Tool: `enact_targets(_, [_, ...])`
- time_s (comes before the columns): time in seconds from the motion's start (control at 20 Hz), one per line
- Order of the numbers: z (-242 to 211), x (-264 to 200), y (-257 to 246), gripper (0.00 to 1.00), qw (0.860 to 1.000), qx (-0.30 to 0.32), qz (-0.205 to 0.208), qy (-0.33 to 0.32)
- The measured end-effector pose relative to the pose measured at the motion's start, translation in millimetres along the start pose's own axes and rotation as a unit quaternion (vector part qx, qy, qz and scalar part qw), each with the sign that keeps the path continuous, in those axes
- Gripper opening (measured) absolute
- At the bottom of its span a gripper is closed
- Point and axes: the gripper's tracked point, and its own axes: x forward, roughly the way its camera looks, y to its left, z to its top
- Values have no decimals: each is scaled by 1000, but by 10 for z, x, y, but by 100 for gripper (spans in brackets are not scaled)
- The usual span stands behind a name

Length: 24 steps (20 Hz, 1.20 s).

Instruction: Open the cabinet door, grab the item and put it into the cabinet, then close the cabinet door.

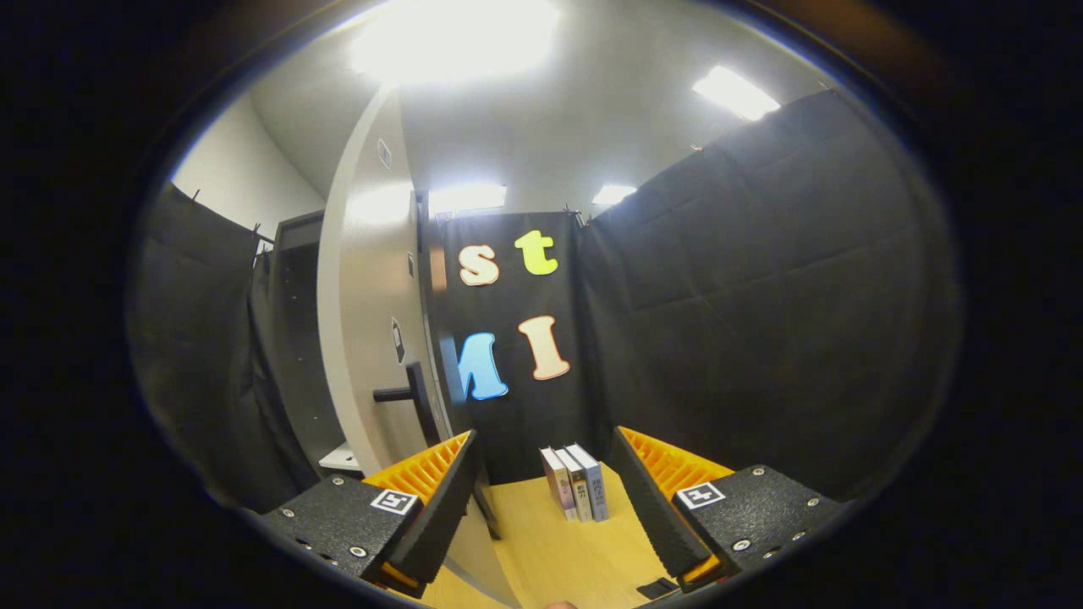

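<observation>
Beyond the wide-open, empty gripper (546,499), three books (576,482) stand upright, well right of the cabinet door (372,338) edge.

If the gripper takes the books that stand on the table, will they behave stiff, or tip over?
The books look rigid, probably stiff between the open gripper fingers. Standing upright and narrow, a push would likely tip them. Three side by side may slide apart.

Books (575,484) stand on the table (550,558), right of the cabinet door (372,338).
</observation>
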Motion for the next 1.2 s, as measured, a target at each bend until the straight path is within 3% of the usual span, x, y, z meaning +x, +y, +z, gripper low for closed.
enact_targets(0.25, [-203, 174, 117, 95, 999, -21, -12, 30])
enact_targets(0.5, [-119, 177, 165, 93, 998, -54, -16, 14])
enact_targets(1.2, [-303, -12, 1380, 93, 993, -32, 109, 34])
